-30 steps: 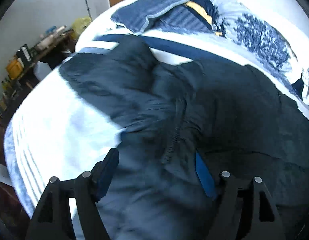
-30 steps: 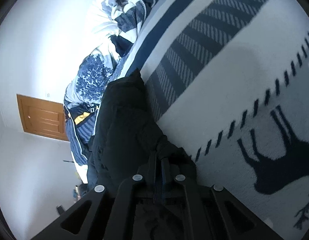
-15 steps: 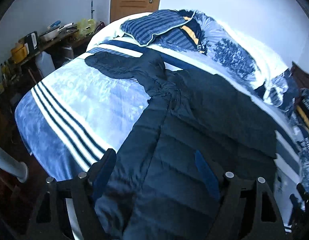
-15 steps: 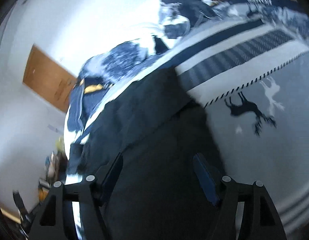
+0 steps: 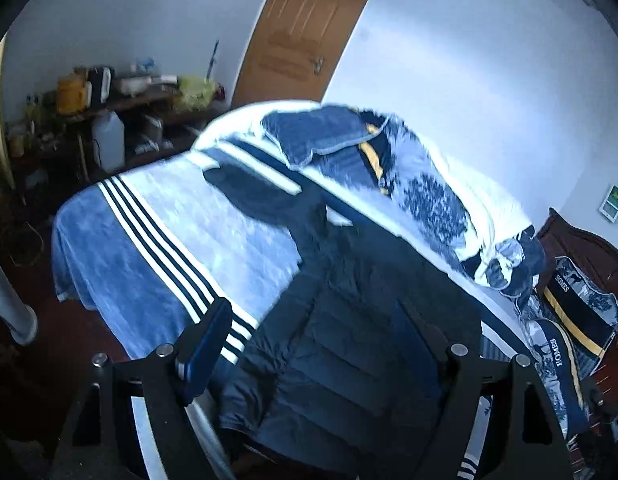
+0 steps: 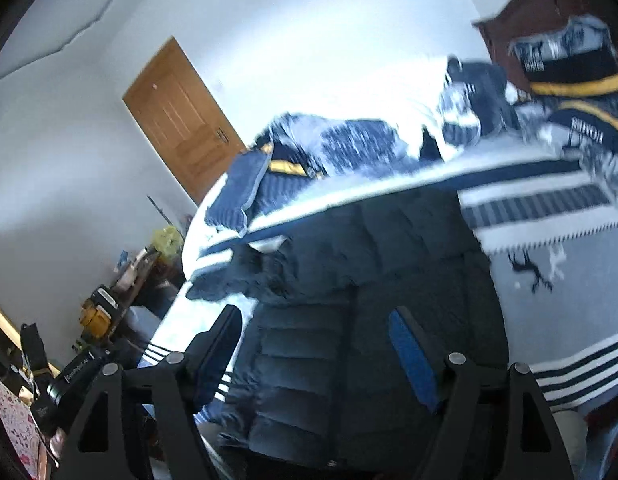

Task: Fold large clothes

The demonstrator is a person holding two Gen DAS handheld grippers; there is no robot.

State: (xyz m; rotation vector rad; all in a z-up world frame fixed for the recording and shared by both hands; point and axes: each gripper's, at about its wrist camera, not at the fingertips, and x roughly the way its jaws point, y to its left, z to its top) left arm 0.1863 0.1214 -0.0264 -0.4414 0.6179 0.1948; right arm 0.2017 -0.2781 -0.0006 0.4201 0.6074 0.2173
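A dark navy quilted puffer jacket [image 5: 361, 320] lies spread on the bed, its hem hanging over the near edge and one sleeve [image 5: 253, 192] reaching to the far left. It also shows in the right wrist view [image 6: 369, 292]. My left gripper [image 5: 313, 340] is open and empty, held well above the jacket's lower part. My right gripper [image 6: 315, 344] is open and empty, also high above the jacket's near part.
The bed has a blue and white striped blanket [image 5: 149, 232]. Crumpled bedding and pillows [image 5: 389, 160] lie along the far side by the wall. A cluttered wooden table [image 5: 109, 104] stands at the left. A brown door [image 5: 305, 32] is behind. A dark headboard [image 5: 581, 248] is at right.
My right gripper has let go of the jacket and opened. Both grippers have pulled back and up from the bed, so the whole jacket now shows.
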